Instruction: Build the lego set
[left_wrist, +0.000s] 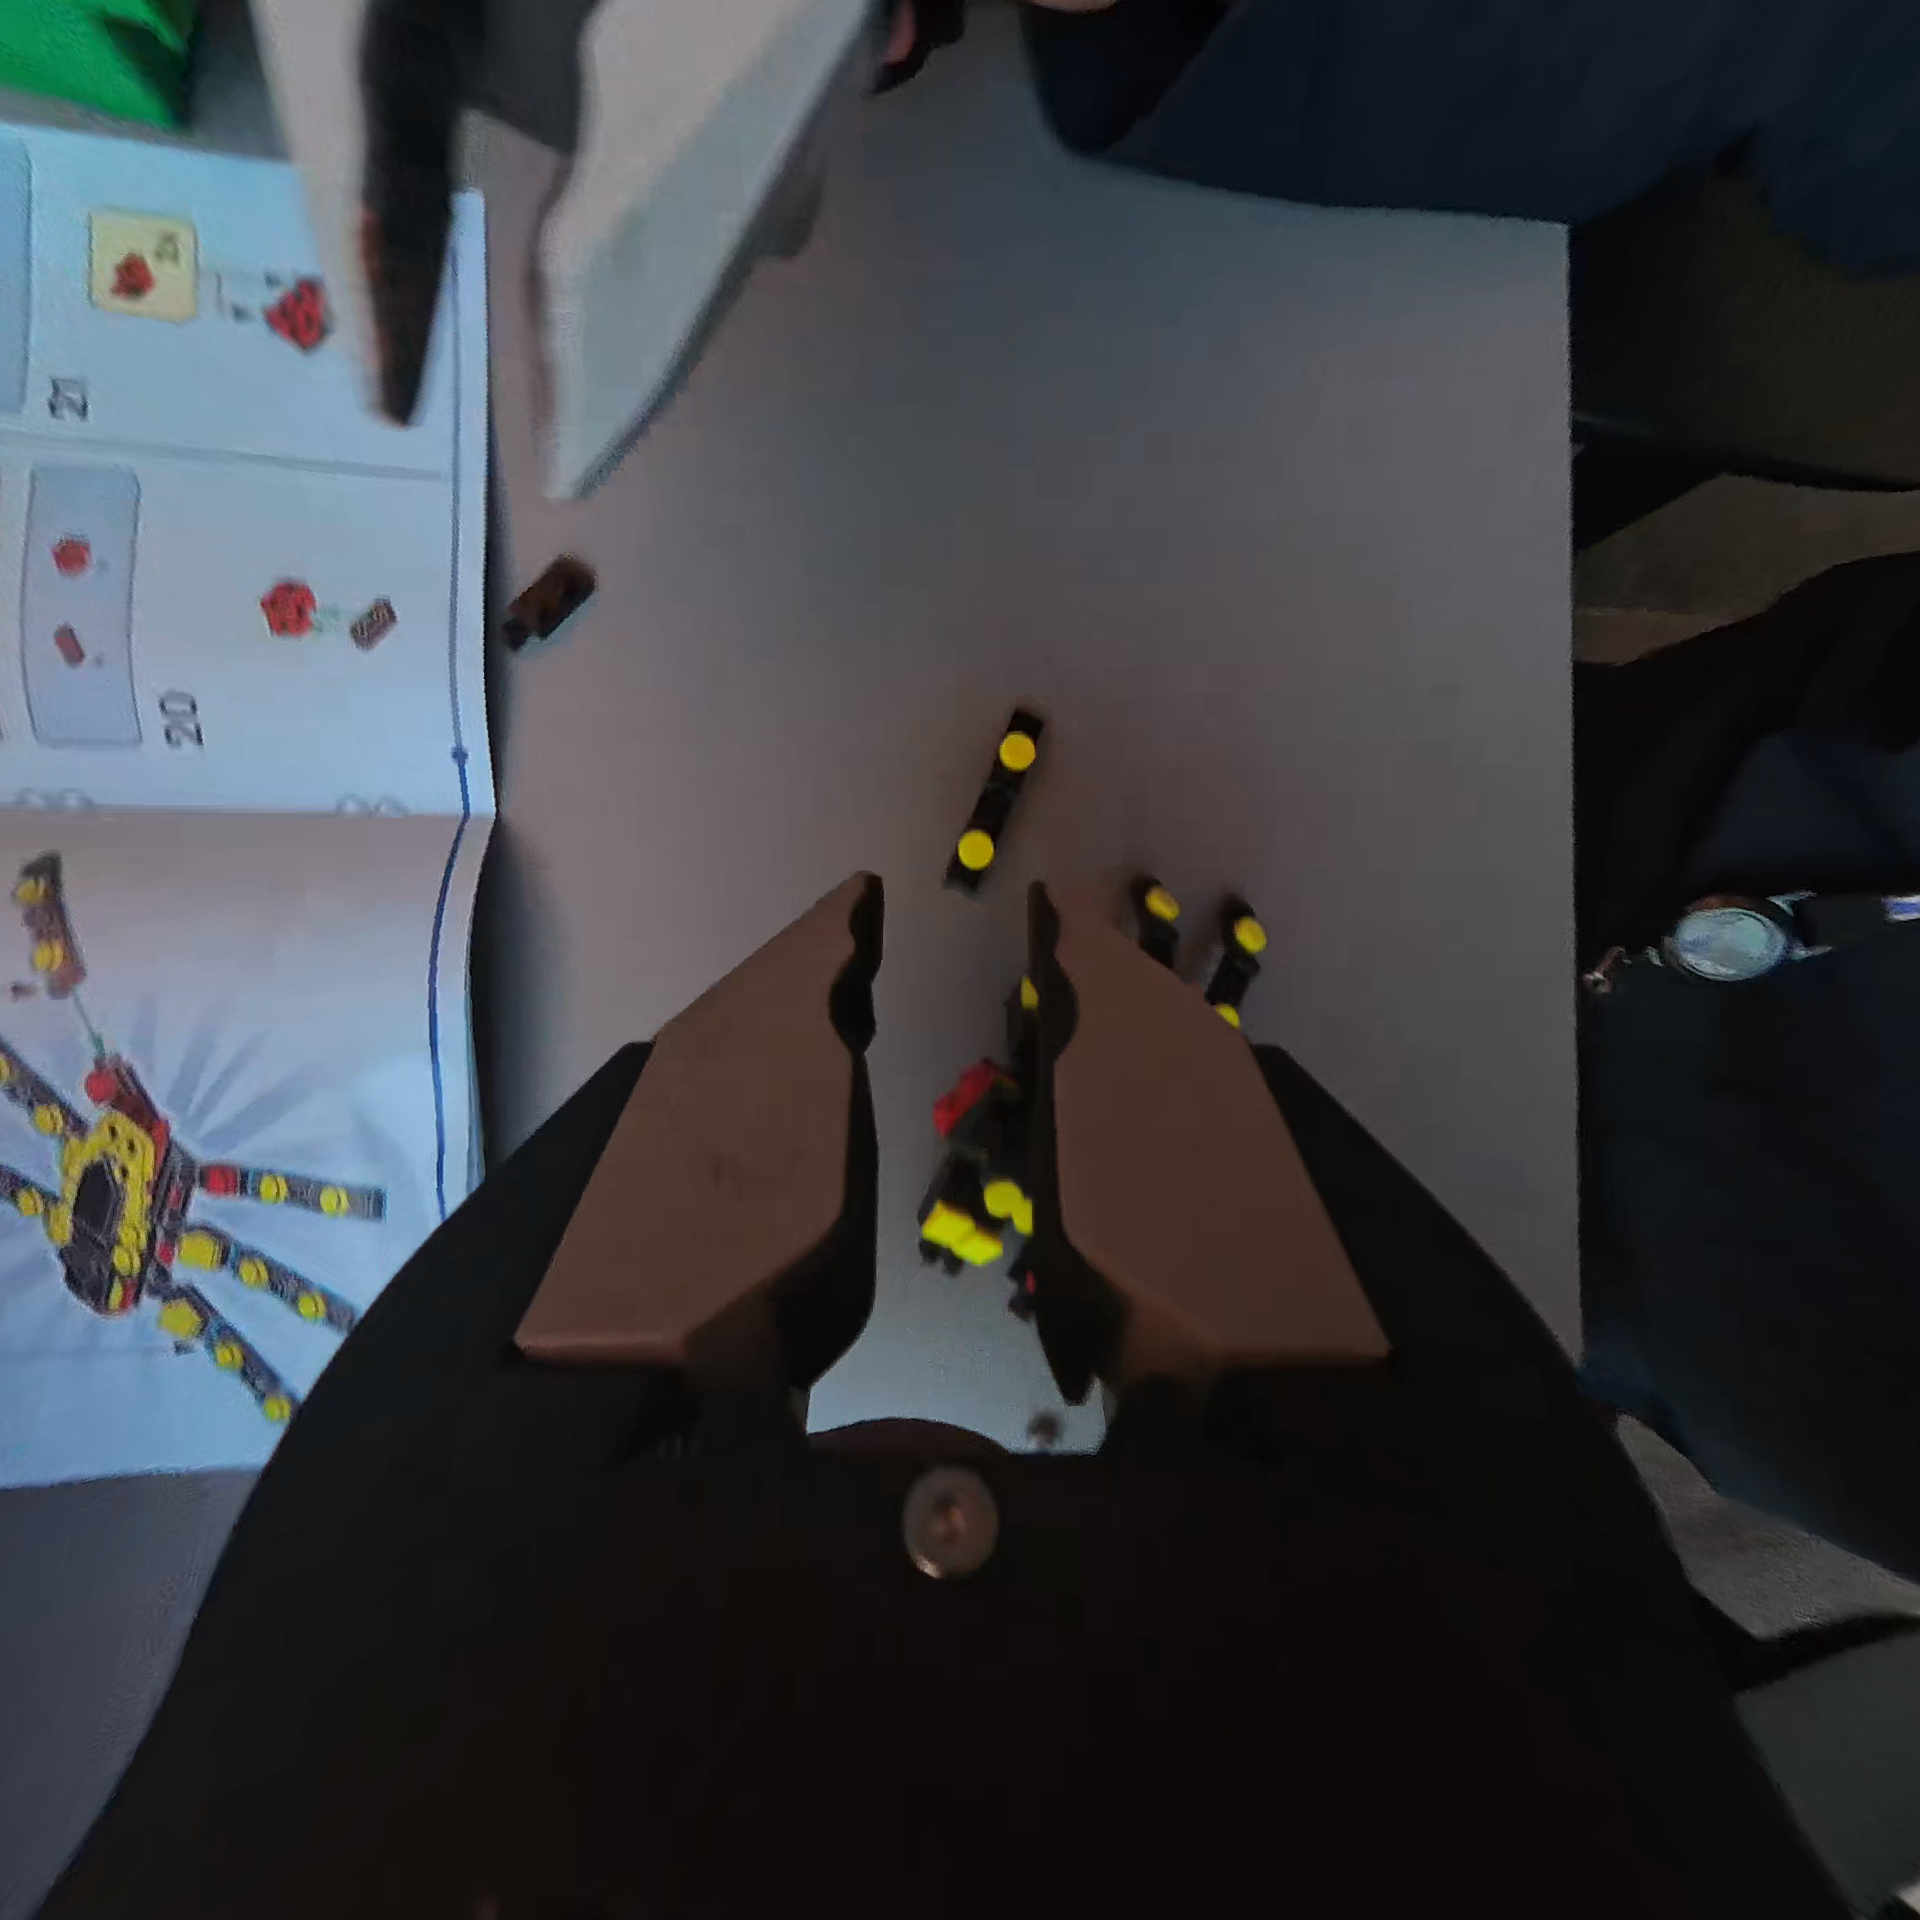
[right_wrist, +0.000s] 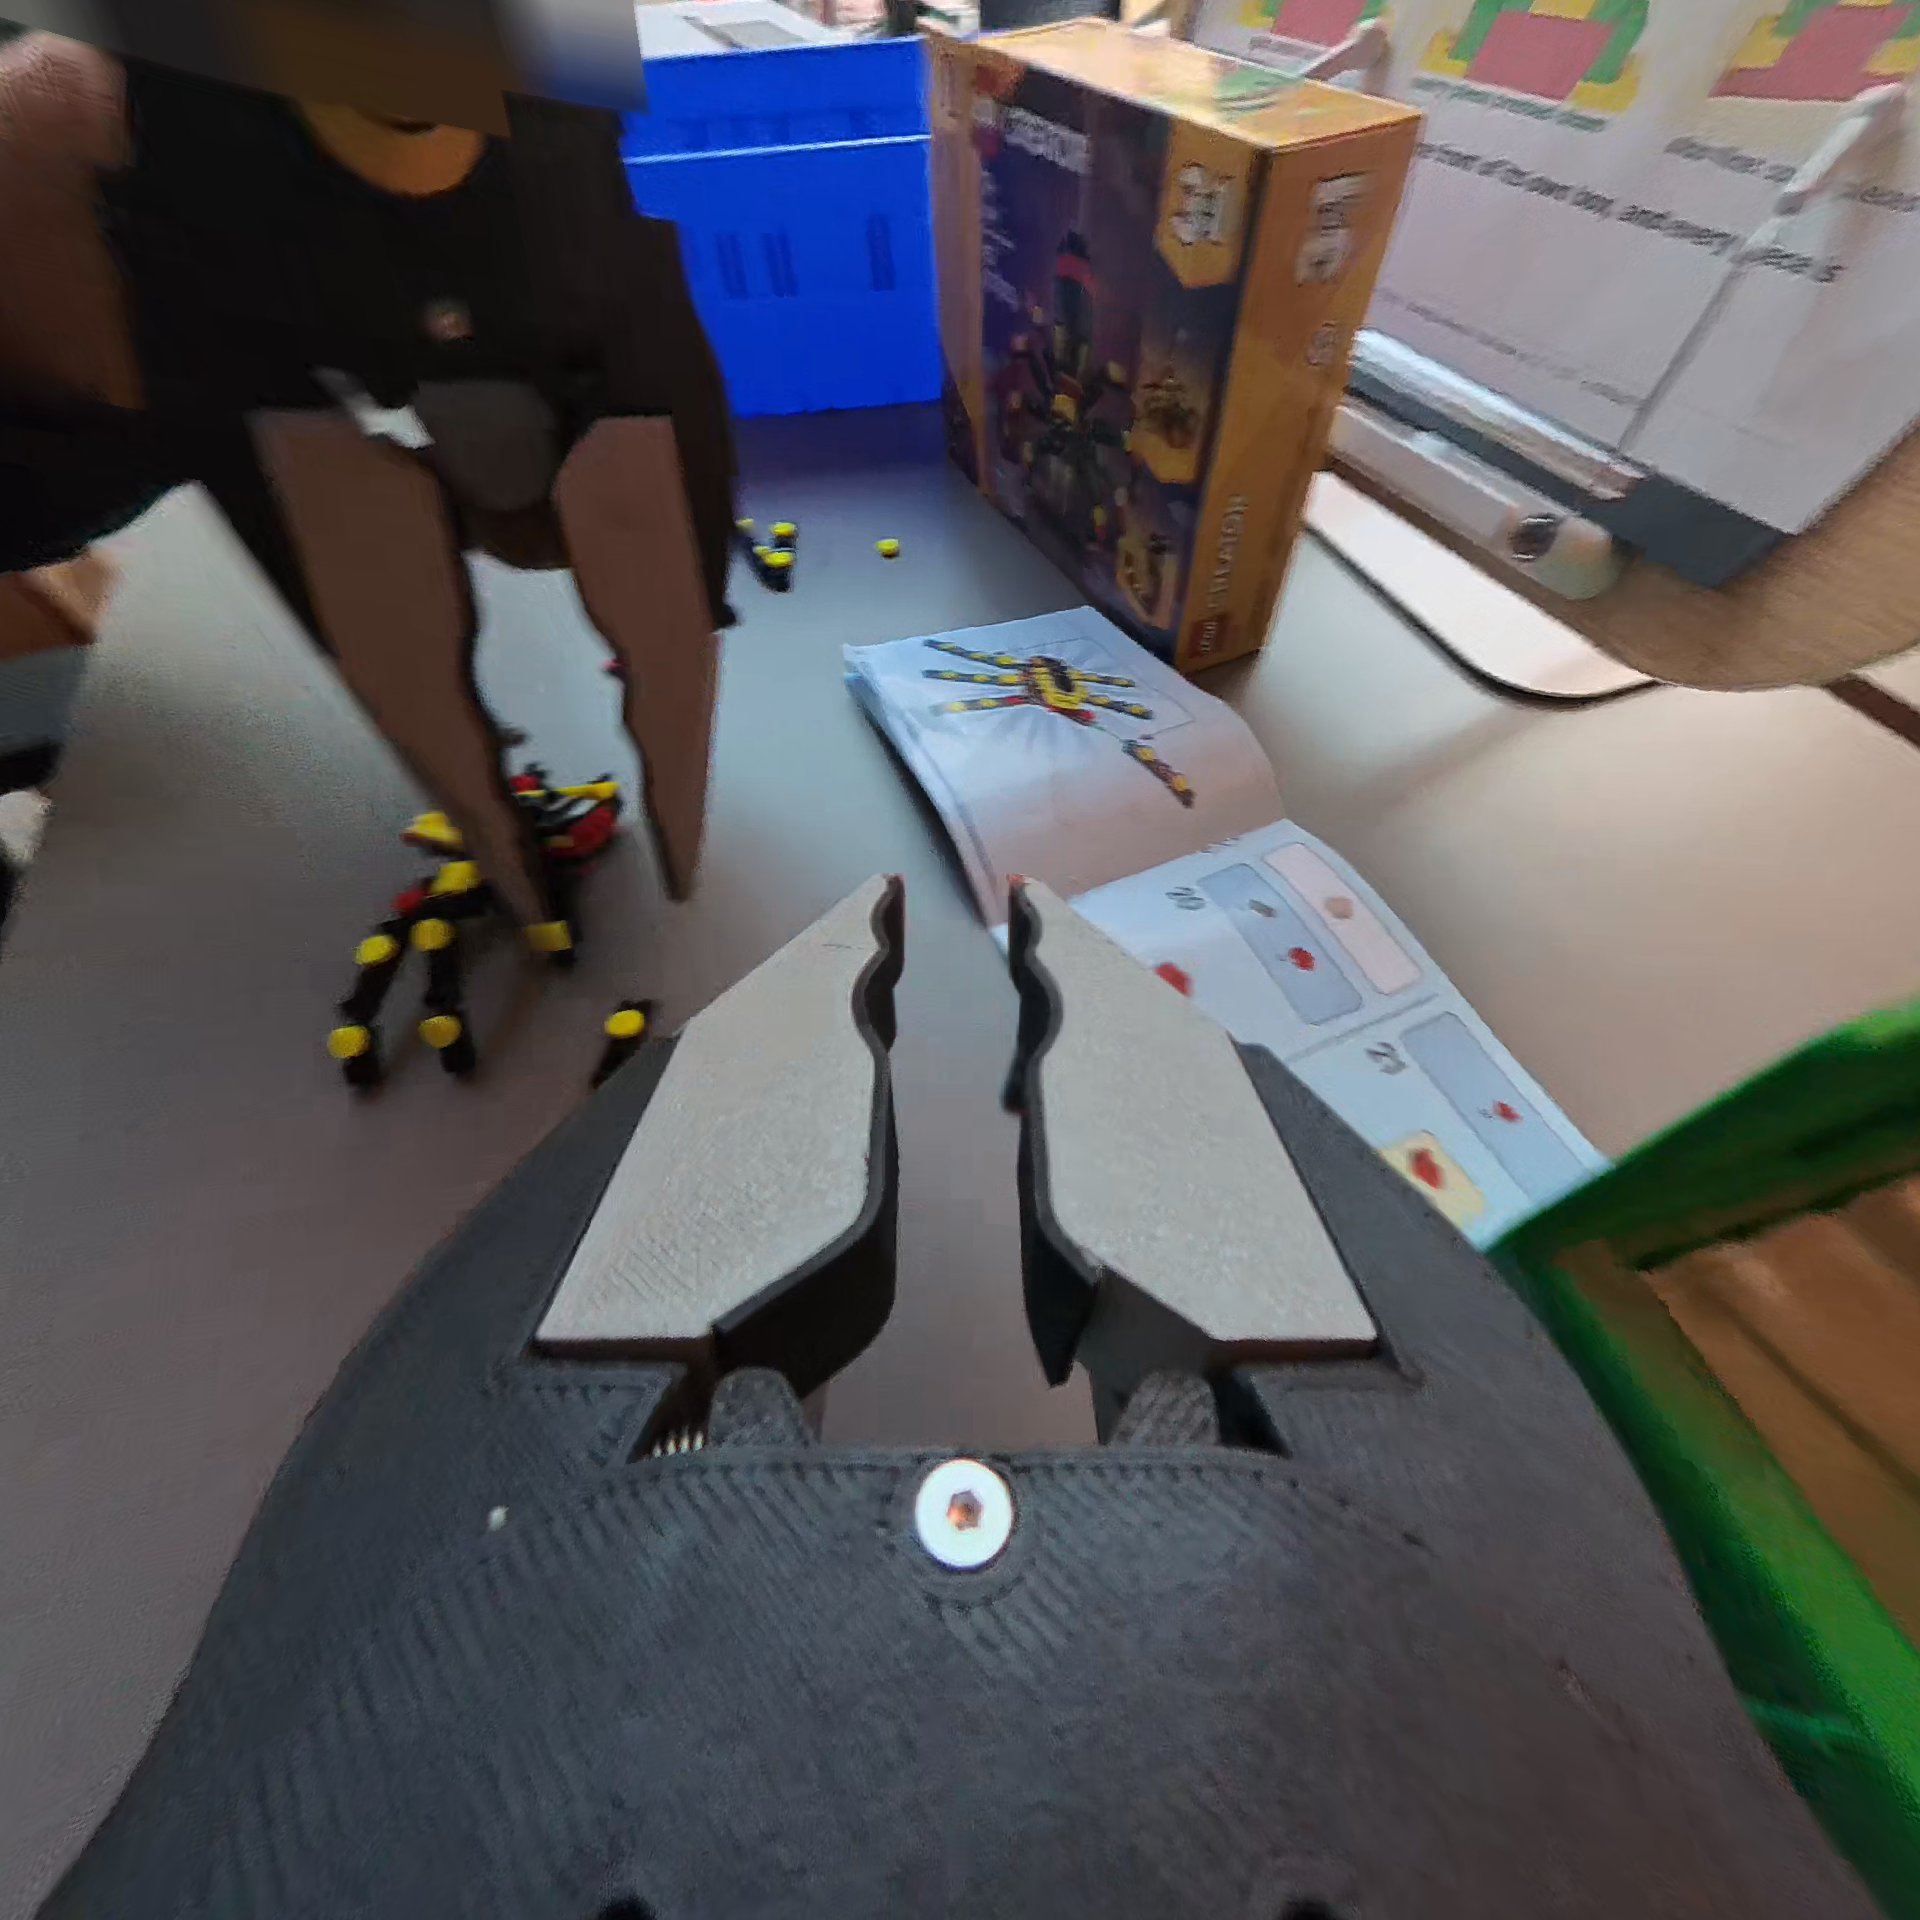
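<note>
The partly built spider model (left_wrist: 977, 1174), black with yellow and red bricks, lies on the grey table between the fingers of my left gripper (left_wrist: 956, 894), close to its right finger. The left gripper is open and points down at the model; I cannot tell if a finger touches it. A loose black leg with yellow studs (left_wrist: 997, 800) lies just beyond the fingertips. In the right wrist view the model (right_wrist: 561, 821) sits under the left gripper (right_wrist: 608, 904). My right gripper (right_wrist: 954, 894) is open and empty, above the table near the booklet (right_wrist: 1091, 748).
The open instruction booklet (left_wrist: 229, 727) lies left of the model, with a small brown brick (left_wrist: 548, 600) beside it. The set's box (right_wrist: 1143, 343) and a blue crate (right_wrist: 790, 208) stand behind. Loose yellow and black pieces (right_wrist: 769, 551) lie near the crate. A green bin (right_wrist: 1714, 1403) is at right. The gap from one gripper's tips to the other's is roughly 9 cm.
</note>
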